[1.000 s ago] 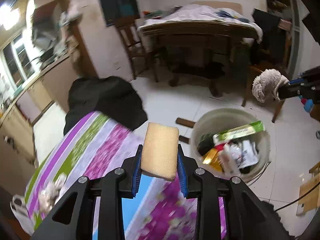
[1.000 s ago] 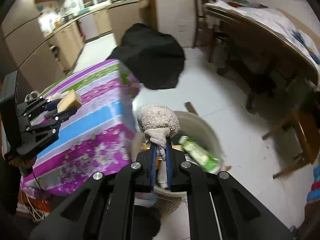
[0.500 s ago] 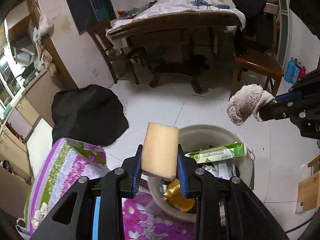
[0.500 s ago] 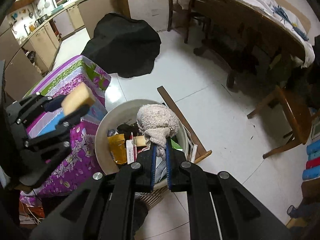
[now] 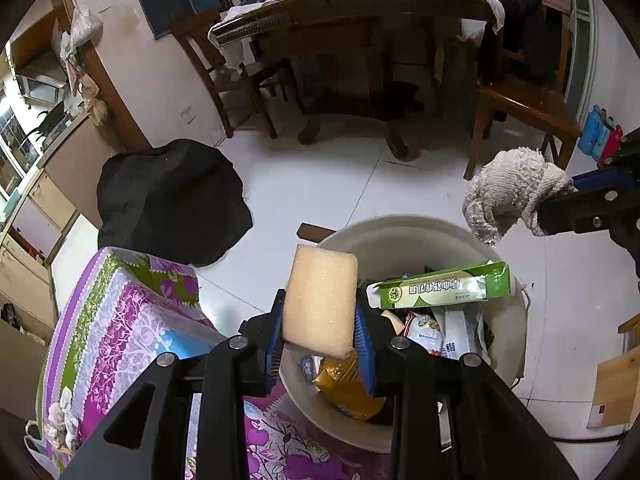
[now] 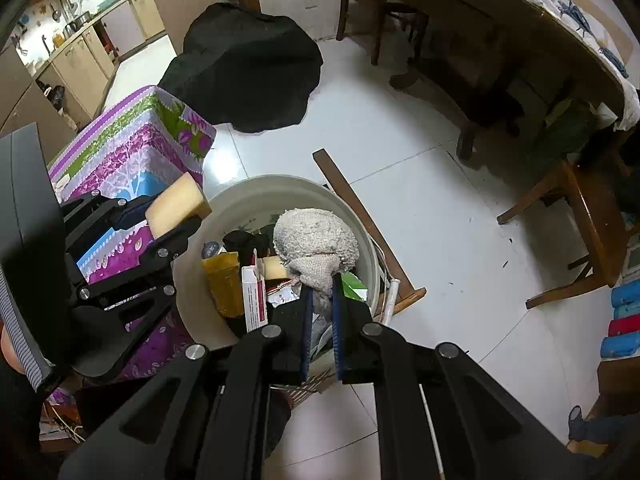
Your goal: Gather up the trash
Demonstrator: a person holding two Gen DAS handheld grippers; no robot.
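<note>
My left gripper [image 5: 320,320] is shut on a yellow sponge [image 5: 322,300], held upright over the near rim of a round pale trash bin [image 5: 400,232]. The same sponge [image 6: 176,204] shows at the bin's left rim [image 6: 280,182] in the right wrist view. My right gripper [image 6: 320,280] is shut on a bunched grey-white cloth [image 6: 316,240], hanging over the bin's middle; the cloth [image 5: 512,192] appears above the bin's far right side in the left wrist view. Inside the bin lie a green box [image 5: 440,290], a gold packet [image 5: 348,388] and a white-and-red carton [image 6: 254,296].
A low table under a purple, green and blue flowered cloth [image 5: 120,320] stands against the bin's left side. A black bag [image 5: 172,200] lies on the white tiled floor behind it. A wooden strip [image 6: 360,220] rests by the bin. A dining table [image 5: 360,20] and wooden chairs [image 5: 524,104] stand beyond.
Both grippers came down and over the bin. The left one carried the sponge from above the flowered table to the bin's rim; the cloth now hangs over the bin's inside.
</note>
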